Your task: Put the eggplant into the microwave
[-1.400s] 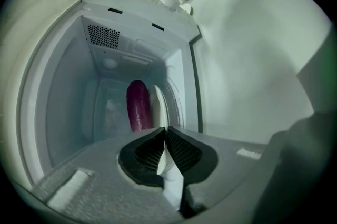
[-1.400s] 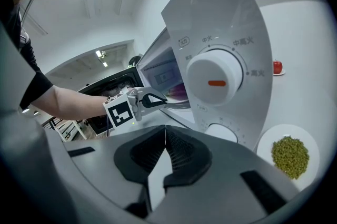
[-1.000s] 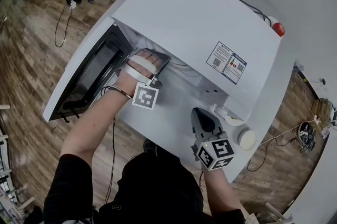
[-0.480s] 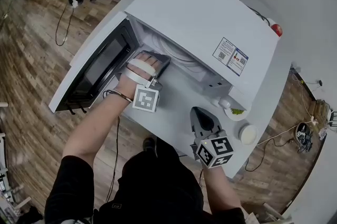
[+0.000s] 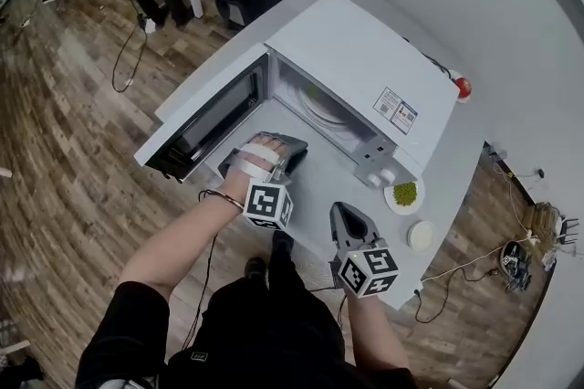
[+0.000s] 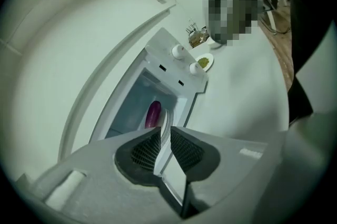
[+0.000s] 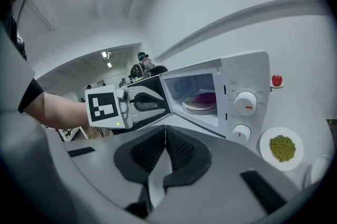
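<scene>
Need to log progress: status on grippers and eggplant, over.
Left gripper jaws just opened, empty. Right gripper shut, empty. Eggplant inside microwave, door open. Nothing in the way.

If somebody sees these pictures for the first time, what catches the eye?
The white microwave stands with its door wide open, and the purple eggplant lies inside on the turntable. To the right of the microwave sits a small plate of green food.

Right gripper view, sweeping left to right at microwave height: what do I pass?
The left gripper (jaws just opened, nothing between them) → eggplant inside the microwave → upper knob → small plate of green bits.
</scene>
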### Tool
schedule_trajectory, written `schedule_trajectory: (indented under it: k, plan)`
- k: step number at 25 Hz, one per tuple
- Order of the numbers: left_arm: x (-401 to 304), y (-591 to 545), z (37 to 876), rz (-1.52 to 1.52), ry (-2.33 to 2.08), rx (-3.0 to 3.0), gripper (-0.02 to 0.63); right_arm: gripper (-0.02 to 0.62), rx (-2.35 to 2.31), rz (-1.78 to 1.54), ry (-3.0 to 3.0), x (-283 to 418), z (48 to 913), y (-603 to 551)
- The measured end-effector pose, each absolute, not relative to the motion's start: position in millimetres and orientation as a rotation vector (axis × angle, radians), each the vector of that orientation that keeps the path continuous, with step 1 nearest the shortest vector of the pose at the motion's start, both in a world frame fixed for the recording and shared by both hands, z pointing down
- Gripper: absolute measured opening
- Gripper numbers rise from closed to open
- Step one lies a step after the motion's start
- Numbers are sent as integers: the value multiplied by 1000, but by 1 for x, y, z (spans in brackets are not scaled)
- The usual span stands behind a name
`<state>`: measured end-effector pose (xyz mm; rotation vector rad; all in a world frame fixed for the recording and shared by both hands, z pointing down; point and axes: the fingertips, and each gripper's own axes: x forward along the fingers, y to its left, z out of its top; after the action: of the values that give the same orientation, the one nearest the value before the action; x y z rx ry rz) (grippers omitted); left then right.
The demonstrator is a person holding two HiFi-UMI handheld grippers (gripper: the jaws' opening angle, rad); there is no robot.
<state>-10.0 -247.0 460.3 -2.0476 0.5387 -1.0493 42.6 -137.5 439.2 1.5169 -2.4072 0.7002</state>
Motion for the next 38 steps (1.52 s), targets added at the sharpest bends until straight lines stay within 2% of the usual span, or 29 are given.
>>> schedule_trajectory:
  k: [16,26,32,38]
  plan:
    - [-54,-121,413,-1022,652,-2314,61,15,1566,642,-2414,19,390,-42]
    - [-48,-45,383,-980,742,-2458,61,15,1520,660,-2499,1,375,-5]
    - [-39,-13,367,-957,784,-2566,61,15,1479,637,-2522,15,363,4]
    - [-14,4,347,-802,924,-2818,61,15,1469,669,-2555,49,352,16]
